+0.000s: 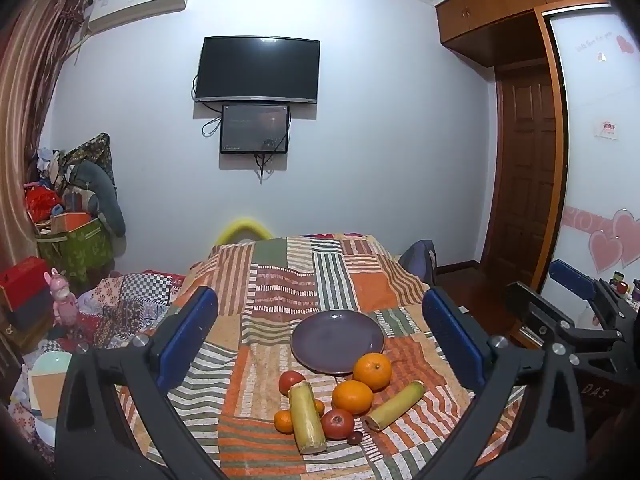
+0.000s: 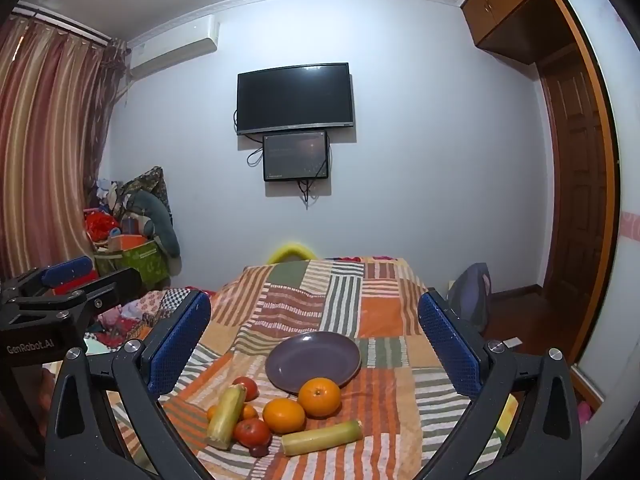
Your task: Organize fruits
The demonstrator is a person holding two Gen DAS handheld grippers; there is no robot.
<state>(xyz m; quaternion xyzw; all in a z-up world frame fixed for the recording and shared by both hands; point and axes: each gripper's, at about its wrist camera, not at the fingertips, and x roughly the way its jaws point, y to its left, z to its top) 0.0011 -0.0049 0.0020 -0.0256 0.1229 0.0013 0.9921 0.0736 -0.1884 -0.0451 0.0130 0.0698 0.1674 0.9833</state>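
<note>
An empty purple plate (image 1: 337, 340) (image 2: 313, 357) lies on a patchwork cloth. In front of it lie two oranges (image 1: 372, 371) (image 2: 319, 397), two red tomatoes (image 1: 337, 424) (image 2: 252, 432), two pale green sugarcane pieces (image 1: 306, 417) (image 2: 322, 438), small tangerines (image 1: 283, 421) and a small dark fruit (image 1: 355, 437). My left gripper (image 1: 320, 340) is open and empty, held back above the fruit. My right gripper (image 2: 314, 344) is open and empty, likewise held back. Each gripper also shows at the edge of the other's view: the right one in the left wrist view (image 1: 572, 300), the left one in the right wrist view (image 2: 68, 280).
The cloth-covered table (image 1: 280, 280) stretches away towards a wall with a television (image 1: 258, 70). Clutter and bags (image 1: 72, 240) stand at the left, a chair (image 1: 420, 260) at the table's right edge, a wooden door (image 1: 528, 168) beyond it.
</note>
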